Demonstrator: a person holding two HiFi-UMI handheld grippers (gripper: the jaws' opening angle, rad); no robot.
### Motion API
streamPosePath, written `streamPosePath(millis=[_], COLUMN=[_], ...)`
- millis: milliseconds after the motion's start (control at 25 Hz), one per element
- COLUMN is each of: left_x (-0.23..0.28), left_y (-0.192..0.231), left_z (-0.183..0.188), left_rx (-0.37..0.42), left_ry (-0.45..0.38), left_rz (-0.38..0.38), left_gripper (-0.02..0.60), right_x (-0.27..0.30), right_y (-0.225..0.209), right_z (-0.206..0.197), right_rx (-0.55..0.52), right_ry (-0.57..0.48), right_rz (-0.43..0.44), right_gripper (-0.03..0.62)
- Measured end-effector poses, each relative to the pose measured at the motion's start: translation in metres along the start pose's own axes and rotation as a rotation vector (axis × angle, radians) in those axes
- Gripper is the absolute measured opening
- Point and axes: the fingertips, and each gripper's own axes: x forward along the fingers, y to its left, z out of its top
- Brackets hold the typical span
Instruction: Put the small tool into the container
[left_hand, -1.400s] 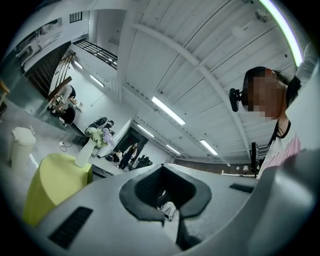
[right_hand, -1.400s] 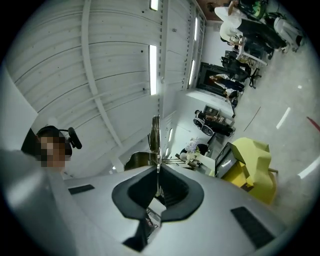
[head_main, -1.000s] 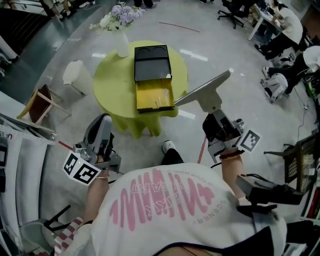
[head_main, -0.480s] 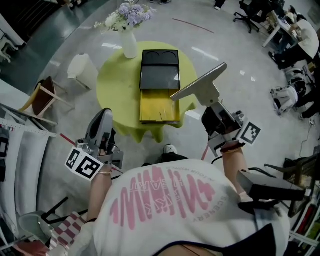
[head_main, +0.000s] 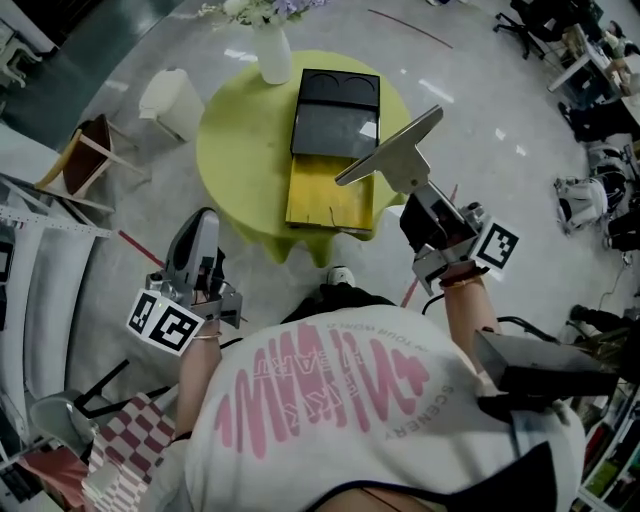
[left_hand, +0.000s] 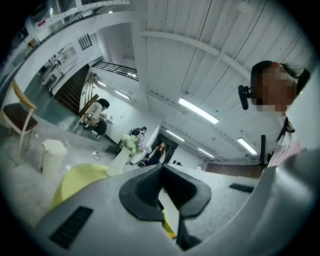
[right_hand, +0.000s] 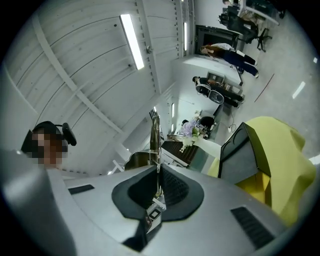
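Tool (head_main: 392, 152) — clamped in right tongs (head_main: 412, 203) — partly hides the container (head_main: 337, 112).

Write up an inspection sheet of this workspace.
surface: round table under a yellow-green cloth.
job's things: flat metal tool held in the air by the black container; its yellow drawer stands open.
clutter: vase of flowers on the table.
grippers: right gripper shut on the tool; left gripper shut, empty, off the table.
cables: nothing seen on the table.
surroundings: white bin and wooden chair on grey floor.
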Motion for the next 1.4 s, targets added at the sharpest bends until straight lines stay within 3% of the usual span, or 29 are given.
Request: streamPosePath(millis=[760, 1120, 1400], left_x=[-0.036, -0.046, -0.053], left_y=[0.057, 0.065, 0.067], left_z=[-0.033, -0.045, -0.045], left_rx=[-0.061, -0.102, -0.112], left_ry=[0.041, 0.035, 0.026], left_rz=[0.173, 0.216, 0.254], left_gripper=[0.008, 0.008, 0.008], right_x=[0.025, 0.028, 0.026], right_y=[-0.093, -0.124, -0.149], right_z=[-0.047, -0.062, -0.077], right_rx=[-0.008, -0.163, -0.367], right_ry=[0.132, 0.300, 0.531], right_rz=[-0.170, -0.301, -0.451], right_gripper=[0.006, 0.006, 0.006])
